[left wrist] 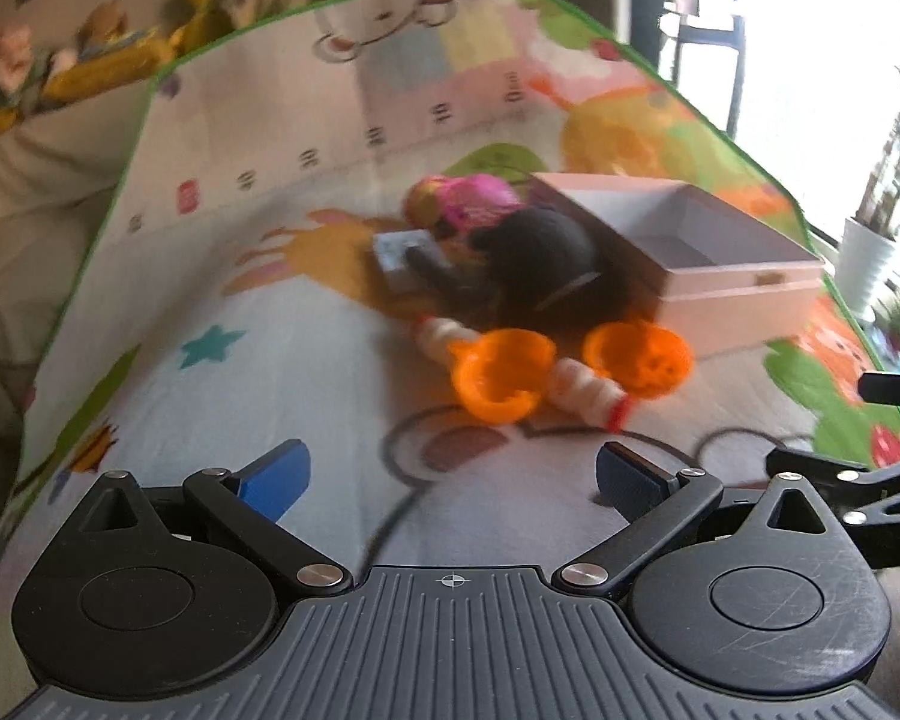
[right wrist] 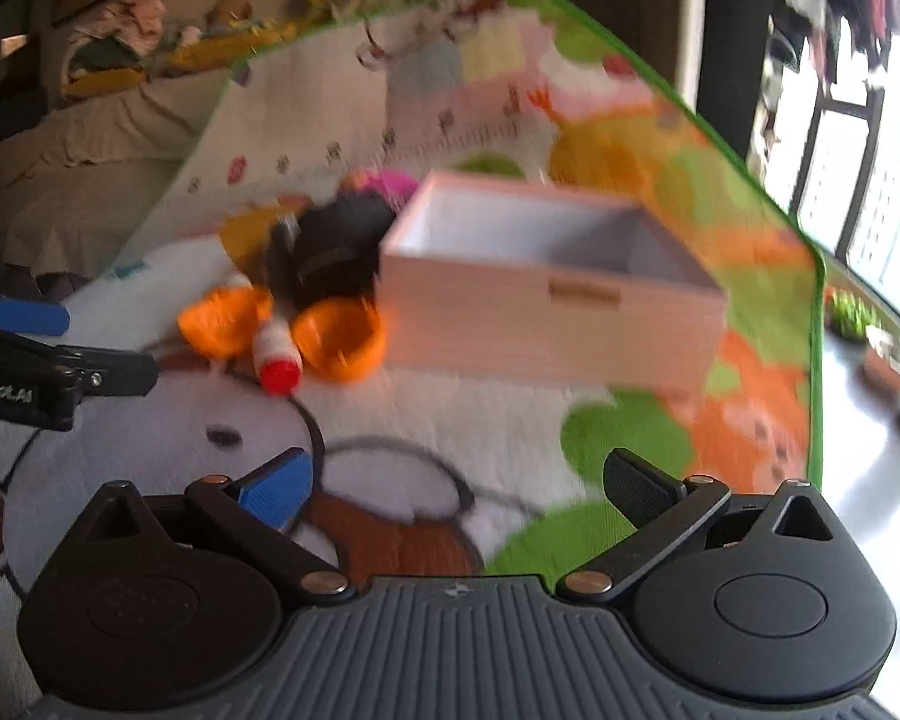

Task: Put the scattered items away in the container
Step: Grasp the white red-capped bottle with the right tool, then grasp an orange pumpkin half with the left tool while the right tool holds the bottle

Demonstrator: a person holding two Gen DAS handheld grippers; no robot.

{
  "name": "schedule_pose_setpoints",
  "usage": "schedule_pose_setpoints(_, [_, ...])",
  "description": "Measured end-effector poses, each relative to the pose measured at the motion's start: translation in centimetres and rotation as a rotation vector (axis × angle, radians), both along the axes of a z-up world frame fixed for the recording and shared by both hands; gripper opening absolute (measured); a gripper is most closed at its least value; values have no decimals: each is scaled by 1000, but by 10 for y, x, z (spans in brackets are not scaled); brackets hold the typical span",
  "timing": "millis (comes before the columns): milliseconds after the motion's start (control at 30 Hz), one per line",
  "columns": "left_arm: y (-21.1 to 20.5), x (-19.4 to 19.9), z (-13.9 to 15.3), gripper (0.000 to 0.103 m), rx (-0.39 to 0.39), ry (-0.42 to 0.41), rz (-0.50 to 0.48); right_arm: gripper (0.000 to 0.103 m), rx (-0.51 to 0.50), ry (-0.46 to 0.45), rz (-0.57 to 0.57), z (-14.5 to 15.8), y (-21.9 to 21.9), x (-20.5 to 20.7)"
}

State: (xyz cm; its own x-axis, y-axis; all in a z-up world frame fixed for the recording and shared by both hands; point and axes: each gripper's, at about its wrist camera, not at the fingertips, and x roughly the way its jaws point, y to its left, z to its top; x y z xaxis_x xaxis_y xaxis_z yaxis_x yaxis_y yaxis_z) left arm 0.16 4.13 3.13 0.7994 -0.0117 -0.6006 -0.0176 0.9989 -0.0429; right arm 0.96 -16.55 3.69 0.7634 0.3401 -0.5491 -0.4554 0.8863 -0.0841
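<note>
Grippers first: left gripper (left wrist: 453, 480) w/ jaws spread wide, nothing between them; right gripper (right wrist: 459, 489) likewise wide apart & empty. Both hover low over the play mat (left wrist: 270, 396), well short of the toys. Right gripper's linkage pokes into the left view's right edge, so the two sit side by side.

Next out, the pile. Two orange cups (left wrist: 501, 381) lie on their sides, open mouths toward the cameras, w/ a white ribbed toy w/ red cap (right wrist: 277, 360) between them. Just behind: a black rounded item (left wrist: 540, 270), a small grey-white box (left wrist: 399, 252) beside it, & a pink/yellow toy (left wrist: 462, 201) at the back. Frames are blurry, so finer ID isn't possible.

Farthest: the white box (right wrist: 546, 294), open top, looks empty inside, sitting just right of the pile, black item up against its wall.

Step, as I read it: approach phase, no pick made yet, nothing in the container. Next move prob. calls for closing in on the nearest piece, a cup rim or the white toy, lining jaws across a narrow part, then lifting over the box wall.
</note>
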Motion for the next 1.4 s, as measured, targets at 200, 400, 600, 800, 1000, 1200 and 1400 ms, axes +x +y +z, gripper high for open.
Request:
schedule_pose_setpoints(200, [27, 9, 6, 103, -48, -19, 55, 81, -21, -33, 128, 11, 36, 16])
schedule_pose_setpoints(400, [41, 15, 4, 103, -80, -16, 76, 45, -105, 1, 261, -4, 86, 25])
schedule_pose_setpoints(600, [45, 10, -3, 103, -75, 5, 78, 25, -127, 16, 281, -11, 99, 25])
schedule_pose_setpoints(800, [33, 6, 2, 103, -74, -11, 42, 25, -89, 23, 257, 1, 64, 6])
schedule_pose_setpoints(1000, [0, 4, 7, 103, -37, -27, -53, 25, -38, 80, 122, 9, -2, -10])
schedule_pose_setpoints(1200, [-27, -1, 5, 103, -30, -13, -123, 25, -12, 81, 51, 14, -34, -10])
schedule_pose_setpoints(1400, [-34, -12, 3, 103, 4, -1, -151, 25, 0, 103, 23, 4, -39, -6])
